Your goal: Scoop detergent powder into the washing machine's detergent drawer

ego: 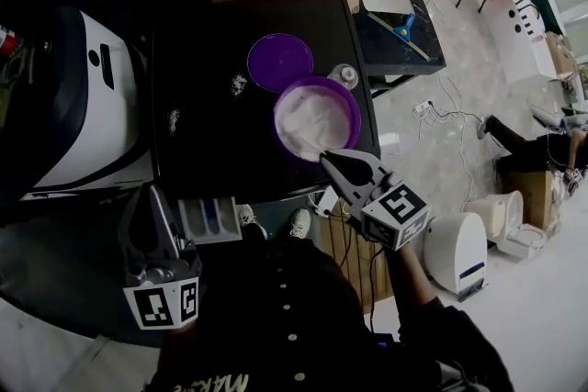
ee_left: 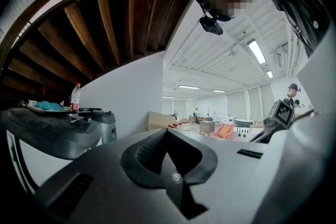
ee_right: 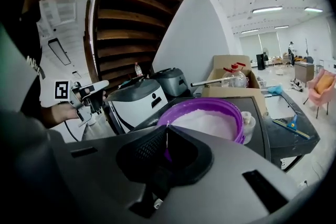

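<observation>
**At the powder tub, ahead of scooping**
Our right gripper, jaws shut with nothing visibly held, sits at the purple powder tub's near rim. The left gripper, also shut, hangs beside the open detergent drawer. Next we must carry powder across.

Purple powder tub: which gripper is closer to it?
Right. The right gripper has its tips at the near rim of the round purple plastic tub; the left gripper is well apart, lower left in the head view.
</observation>
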{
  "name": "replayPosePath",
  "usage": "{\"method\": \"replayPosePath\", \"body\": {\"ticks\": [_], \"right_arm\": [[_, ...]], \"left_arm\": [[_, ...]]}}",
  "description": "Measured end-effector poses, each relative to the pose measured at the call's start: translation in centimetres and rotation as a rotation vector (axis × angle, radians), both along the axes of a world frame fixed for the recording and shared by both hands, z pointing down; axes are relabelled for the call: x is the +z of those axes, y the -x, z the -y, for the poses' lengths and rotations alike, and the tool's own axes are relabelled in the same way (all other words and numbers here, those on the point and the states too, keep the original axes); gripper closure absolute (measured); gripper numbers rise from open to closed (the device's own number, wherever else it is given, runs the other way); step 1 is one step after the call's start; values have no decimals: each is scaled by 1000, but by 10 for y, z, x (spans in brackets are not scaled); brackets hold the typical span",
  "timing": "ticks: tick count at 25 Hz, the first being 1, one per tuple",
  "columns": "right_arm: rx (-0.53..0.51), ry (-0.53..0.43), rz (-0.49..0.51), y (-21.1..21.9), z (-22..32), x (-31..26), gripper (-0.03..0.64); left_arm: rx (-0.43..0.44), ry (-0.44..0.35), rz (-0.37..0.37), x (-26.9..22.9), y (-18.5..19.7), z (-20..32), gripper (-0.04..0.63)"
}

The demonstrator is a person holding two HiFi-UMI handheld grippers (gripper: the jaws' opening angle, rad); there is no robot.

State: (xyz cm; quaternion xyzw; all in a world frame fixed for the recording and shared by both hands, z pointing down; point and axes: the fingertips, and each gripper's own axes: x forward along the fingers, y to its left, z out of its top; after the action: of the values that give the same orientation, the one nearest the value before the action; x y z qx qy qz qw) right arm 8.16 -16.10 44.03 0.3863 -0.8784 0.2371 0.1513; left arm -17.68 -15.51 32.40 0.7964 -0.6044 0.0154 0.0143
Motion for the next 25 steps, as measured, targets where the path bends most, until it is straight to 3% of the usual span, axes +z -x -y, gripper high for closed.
{"method": "replayPosePath", "body": {"ticks": [6,9,15,25], "right_arm": [[25,30,49,1,-1,0,586],[91,52,83,-8,1,4,586],[254,145,305,-27,8,1,586],[332,115,428,-38,13,-23,586]], "left_arm": [[-2,-4,0,-3,1,-3,581],[-3,-10,1,-5,2,-5,581],[-15,-30,1,-11,4,-9,581],[-36,-95,-1,-32,11,-25,582]]}}
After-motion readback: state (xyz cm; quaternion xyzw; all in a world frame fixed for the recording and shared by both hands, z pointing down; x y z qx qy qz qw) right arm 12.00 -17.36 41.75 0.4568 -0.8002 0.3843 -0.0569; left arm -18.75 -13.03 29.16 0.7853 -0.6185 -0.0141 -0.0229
